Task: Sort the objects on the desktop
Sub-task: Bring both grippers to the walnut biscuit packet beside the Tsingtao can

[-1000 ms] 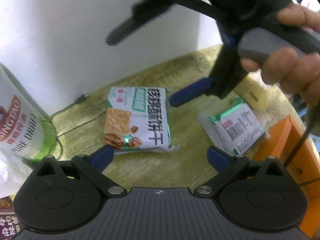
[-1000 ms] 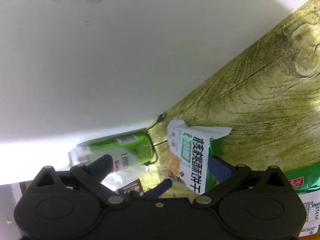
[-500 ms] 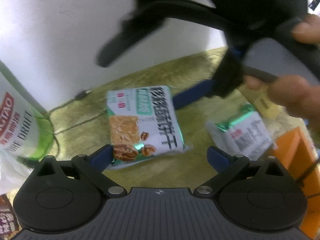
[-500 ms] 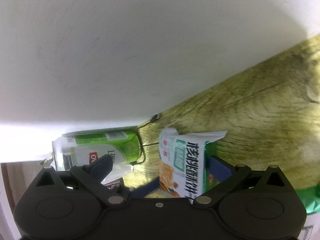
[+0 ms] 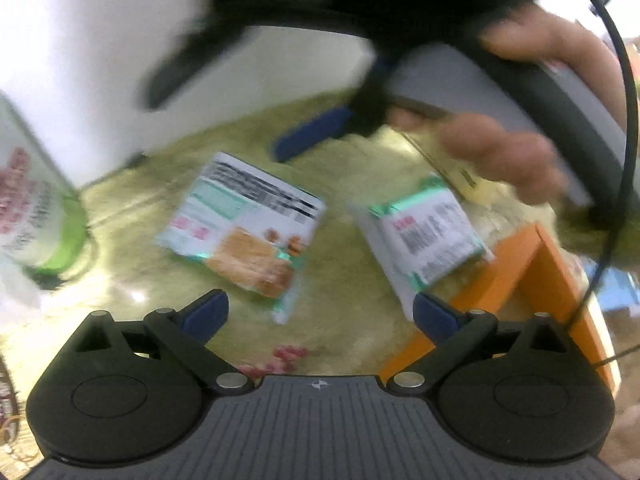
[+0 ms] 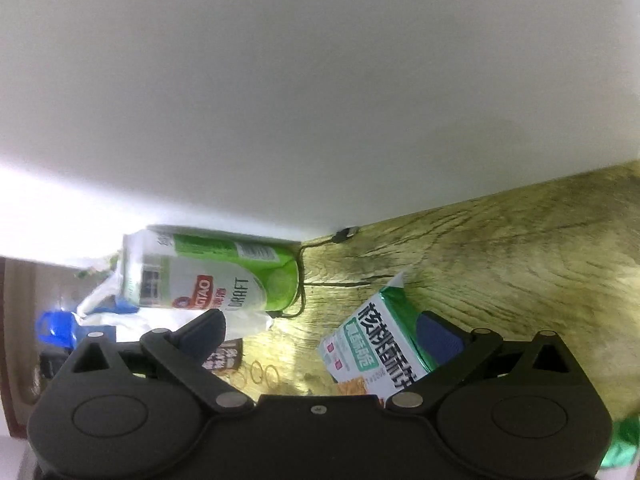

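The biscuit packet (image 5: 244, 236) lies flat on the wooden bench (image 5: 344, 312), ahead of the left claw (image 5: 320, 312), whose fingers are spread and empty. A second packet (image 5: 424, 236) rests against an orange box (image 5: 532, 276). The right claw (image 6: 320, 332), also spread, hovers above the biscuit packet, near a green can (image 6: 208, 272) at the wall.

Motion blur smears the whole left wrist view, worst on the right gripper (image 5: 256, 120) above the biscuit packet (image 5: 244, 232), with a small glare spot on the table left of that packet, while the right wrist view is sharper, its white wall (image 6: 320, 100) overexposed at left, edges fisheye-bent.
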{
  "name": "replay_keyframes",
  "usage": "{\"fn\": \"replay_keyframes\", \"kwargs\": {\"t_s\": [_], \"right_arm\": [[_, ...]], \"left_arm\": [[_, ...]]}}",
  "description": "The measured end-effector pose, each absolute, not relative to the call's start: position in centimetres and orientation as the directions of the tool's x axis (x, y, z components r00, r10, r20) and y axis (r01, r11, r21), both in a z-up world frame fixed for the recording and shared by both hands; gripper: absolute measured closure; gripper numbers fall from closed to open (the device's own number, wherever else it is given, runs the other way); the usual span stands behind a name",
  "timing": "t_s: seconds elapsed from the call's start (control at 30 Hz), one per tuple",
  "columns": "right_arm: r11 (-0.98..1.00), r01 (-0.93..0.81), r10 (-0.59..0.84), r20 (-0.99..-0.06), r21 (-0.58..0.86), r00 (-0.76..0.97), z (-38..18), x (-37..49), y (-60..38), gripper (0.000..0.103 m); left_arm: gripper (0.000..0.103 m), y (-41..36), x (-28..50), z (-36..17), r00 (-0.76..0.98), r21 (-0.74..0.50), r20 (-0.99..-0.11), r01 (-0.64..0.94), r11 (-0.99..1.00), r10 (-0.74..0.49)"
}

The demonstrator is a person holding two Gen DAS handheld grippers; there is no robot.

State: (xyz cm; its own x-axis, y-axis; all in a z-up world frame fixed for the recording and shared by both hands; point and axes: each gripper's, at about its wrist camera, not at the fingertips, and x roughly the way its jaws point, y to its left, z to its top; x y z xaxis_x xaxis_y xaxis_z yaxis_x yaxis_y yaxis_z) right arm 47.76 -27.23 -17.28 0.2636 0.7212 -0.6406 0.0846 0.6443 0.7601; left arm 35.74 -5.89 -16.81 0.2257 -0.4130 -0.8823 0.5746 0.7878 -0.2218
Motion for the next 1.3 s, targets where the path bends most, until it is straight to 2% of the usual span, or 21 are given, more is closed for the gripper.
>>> {"fn": "replay_keyframes", "kwargs": {"t_s": [0.2, 0.47, 0.67, 1.17, 1.3], "right_arm": [[0.593, 0.210, 0.745, -0.628, 0.778, 0.222, -17.5, 46.5, -29.0, 0.000], [0.592, 0.297, 0.748, -0.648, 0.749, 0.141, -18.7, 46.7, -28.7, 0.000], [0.602, 0.293, 0.744, -0.655, 0.743, 0.132, -19.1, 47.4, -27.9, 0.000], [0.571, 0.219, 0.771, -0.609, 0.791, 0.187, -19.5, 48.5, -26.1, 0.000], [0.579, 0.202, 0.757, -0.613, 0.790, 0.227, -18.3, 47.8, -26.7, 0.000]], "left_arm": [[0.003, -5.2, 38.3, -16.9, 0.365, -0.137, -0.847, 0.552, 0.823, -0.386], [0.003, -6.3, 40.1, -18.6, 0.354, -0.105, -0.860, 0.584, 0.805, -0.369], [0.002, -6.6, 40.1, -19.0, 0.341, -0.097, -0.874, 0.577, 0.811, -0.347], [0.002, -6.1, 37.4, -18.1, 0.219, -0.206, -0.897, 0.561, 0.802, -0.383], [0.002, -5.9, 37.2, -17.8, 0.238, -0.185, -0.900, 0.551, 0.814, -0.366]]}}
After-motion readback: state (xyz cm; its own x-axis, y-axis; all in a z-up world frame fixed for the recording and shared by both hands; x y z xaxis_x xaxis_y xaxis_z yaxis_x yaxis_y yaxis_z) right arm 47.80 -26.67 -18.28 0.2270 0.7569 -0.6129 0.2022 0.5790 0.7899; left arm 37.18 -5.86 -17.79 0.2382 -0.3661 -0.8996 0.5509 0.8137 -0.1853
